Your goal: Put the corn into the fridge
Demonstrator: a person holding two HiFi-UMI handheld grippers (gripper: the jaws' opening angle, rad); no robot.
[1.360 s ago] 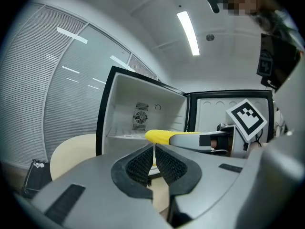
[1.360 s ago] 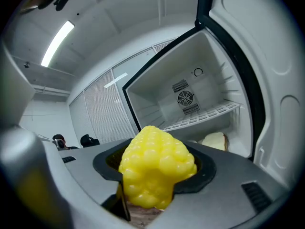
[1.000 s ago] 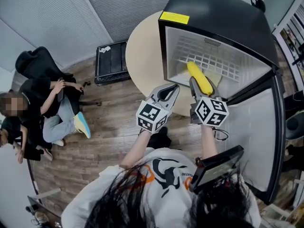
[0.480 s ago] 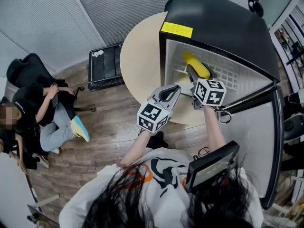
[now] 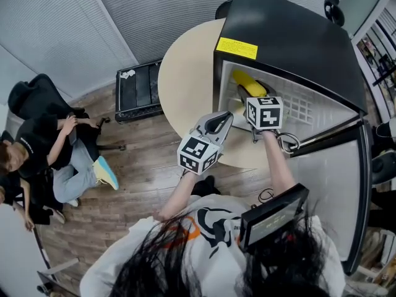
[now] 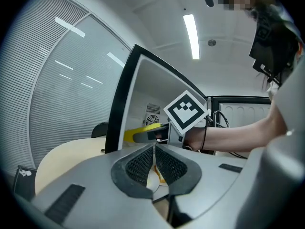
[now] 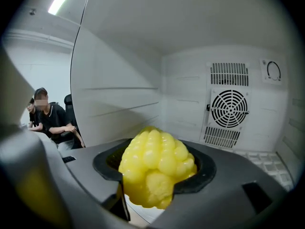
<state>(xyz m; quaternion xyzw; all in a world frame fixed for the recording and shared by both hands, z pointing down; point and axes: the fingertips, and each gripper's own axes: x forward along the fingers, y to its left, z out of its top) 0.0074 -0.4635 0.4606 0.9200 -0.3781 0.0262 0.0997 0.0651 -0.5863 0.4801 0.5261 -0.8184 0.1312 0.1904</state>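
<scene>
The right gripper (image 5: pixel 246 95) reaches inside the open fridge (image 5: pixel 291 36), its jaws clamped round a yellow corn (image 5: pixel 247 83) cob. In the head view the cob points toward 11 o'clock from the gripper's marker cube, held above the white wire shelf (image 5: pixel 304 107) in the upper part of the compartment; whether it touches the shelf cannot be told. The right gripper view shows the kernelled end of the cob filling the gap between the dark pads, with the fan grille (image 7: pixel 229 108) on the back wall at 2 o'clock beyond it.

The left gripper (image 5: pixel 224 120) hovers just outside the fridge, at 8 o'clock from the right one and over the edge of a round beige table (image 5: pixel 185 73). Its jaws are pressed together with nothing between them (its own view shows the two meshed pads meeting in a thin line).

The fridge stands on the table, its door (image 5: pixel 334 184) swung wide toward 4 o'clock. A black case (image 5: pixel 139 85) lies on the wooden floor at 10 o'clock from the left gripper, and a person (image 5: pixel 49 147) in dark clothes sits at the frame's 9 o'clock edge.
</scene>
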